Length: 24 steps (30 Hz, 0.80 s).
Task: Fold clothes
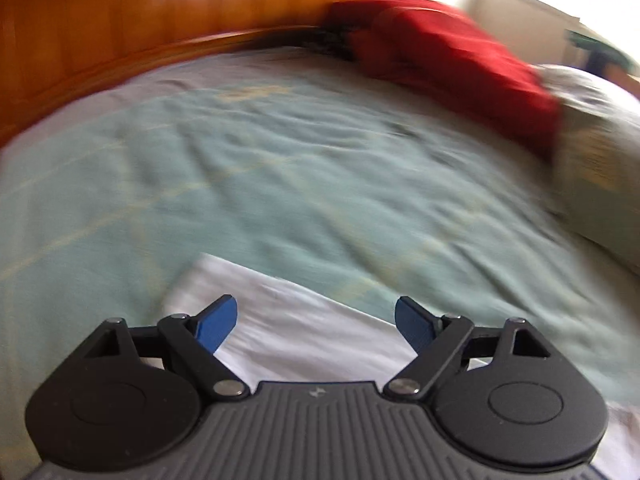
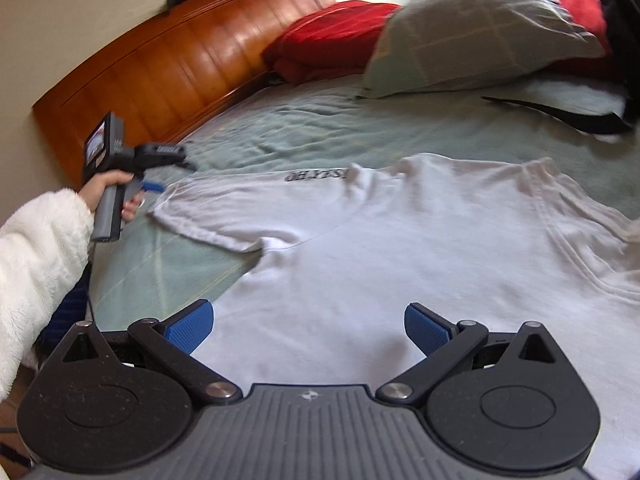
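A white T-shirt point(image 2: 400, 248) lies spread flat on the green bedspread point(image 2: 320, 128), dark lettering near its left sleeve point(image 2: 208, 212). My right gripper point(image 2: 308, 326) hangs open over the shirt's body, nothing between its blue pads. In the left wrist view my left gripper point(image 1: 316, 320) is open above the sleeve's end point(image 1: 280, 320), clear of the cloth. The right wrist view shows that left gripper point(image 2: 154, 188) from the side, held by a hand point(image 2: 108, 188) in a fluffy white sleeve, just left of the sleeve tip.
A wooden headboard point(image 2: 168, 64) runs along the far side. Folded red cloth point(image 2: 332, 40) and a grey-green pillow point(image 2: 480, 32) lie at the head of the bed. A black strap point(image 2: 560, 116) rests at the right. The blurred left wrist view shows bare bedspread point(image 1: 280, 160) ahead.
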Available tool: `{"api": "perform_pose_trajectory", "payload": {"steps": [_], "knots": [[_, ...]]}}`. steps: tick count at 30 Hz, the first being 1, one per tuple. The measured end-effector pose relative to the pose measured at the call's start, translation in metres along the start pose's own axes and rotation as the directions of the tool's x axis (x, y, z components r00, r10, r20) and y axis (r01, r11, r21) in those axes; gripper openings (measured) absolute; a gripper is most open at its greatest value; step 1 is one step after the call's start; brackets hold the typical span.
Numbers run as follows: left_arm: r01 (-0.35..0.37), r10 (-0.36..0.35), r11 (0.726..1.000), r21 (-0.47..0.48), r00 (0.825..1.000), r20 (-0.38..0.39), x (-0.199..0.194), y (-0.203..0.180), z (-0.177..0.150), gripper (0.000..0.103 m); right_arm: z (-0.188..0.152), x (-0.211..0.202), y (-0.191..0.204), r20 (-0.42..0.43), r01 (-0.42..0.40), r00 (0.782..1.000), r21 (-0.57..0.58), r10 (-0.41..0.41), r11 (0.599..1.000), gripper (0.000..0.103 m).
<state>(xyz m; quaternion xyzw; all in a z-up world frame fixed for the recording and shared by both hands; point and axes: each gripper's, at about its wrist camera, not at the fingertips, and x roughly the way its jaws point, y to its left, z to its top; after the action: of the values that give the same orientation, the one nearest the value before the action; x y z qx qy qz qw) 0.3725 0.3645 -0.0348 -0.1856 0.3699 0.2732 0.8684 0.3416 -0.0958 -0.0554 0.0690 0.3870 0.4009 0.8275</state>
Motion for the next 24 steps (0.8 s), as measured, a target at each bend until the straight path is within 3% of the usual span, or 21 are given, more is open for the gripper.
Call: {"api": "perform_pose_trajectory", "payload": {"steps": [3, 5, 8, 10, 11, 15, 18, 21, 24], "knots": [[0.160, -0.151, 0.981, 0.110, 0.985, -0.080, -0.013, -0.042, -0.022, 0.087, -0.001, 0.000, 0.004, 0.002, -0.011, 1.000, -0.022, 0.011, 1.000, 0.103], [0.224, -0.201, 0.946, 0.234, 0.973, -0.117, -0.021, -0.074, -0.043, 0.087, -0.002, 0.000, 0.005, 0.006, -0.009, 1.000, -0.029, 0.010, 1.000, 0.103], [0.225, -0.183, 0.868, 0.442, 0.974, -0.137, -0.027, -0.114, -0.075, 0.087, -0.002, 0.001, 0.002, 0.005, 0.001, 1.000, -0.025, 0.000, 1.000, 0.103], [0.195, -0.136, 0.844, 0.500, 0.979, -0.152, -0.027, -0.126, -0.090, 0.087, -0.002, 0.002, 0.001, 0.003, 0.007, 1.000, -0.022, -0.007, 1.000, 0.103], [0.184, -0.121, 0.848, 0.497, 0.980, -0.155, -0.026, -0.126, -0.093, 0.088, -0.002, 0.002, 0.000, 0.002, 0.009, 1.000, -0.021, -0.009, 1.000, 0.103], [0.123, -0.061, 0.908, 0.400, 0.984, -0.165, -0.035, -0.120, -0.082, 0.088, -0.003, 0.003, 0.000, -0.003, 0.019, 1.000, -0.018, -0.019, 1.000, 0.103], [0.222, -0.173, 0.913, 0.344, 0.971, -0.167, -0.057, -0.135, -0.074, 0.088, -0.003, 0.004, -0.001, -0.006, 0.026, 1.000, -0.016, -0.026, 1.000, 0.103], [0.384, -0.331, 0.872, 0.305, 0.920, -0.211, -0.067, -0.170, -0.073, 0.091, -0.003, 0.005, -0.002, -0.009, 0.034, 0.999, -0.014, -0.034, 0.999, 0.103], [0.553, -0.473, 0.797, 0.243, 0.822, -0.317, -0.062, -0.212, -0.079, 0.091, -0.004, 0.005, -0.001, -0.012, 0.040, 0.999, -0.019, -0.040, 0.999, 0.103]]}}
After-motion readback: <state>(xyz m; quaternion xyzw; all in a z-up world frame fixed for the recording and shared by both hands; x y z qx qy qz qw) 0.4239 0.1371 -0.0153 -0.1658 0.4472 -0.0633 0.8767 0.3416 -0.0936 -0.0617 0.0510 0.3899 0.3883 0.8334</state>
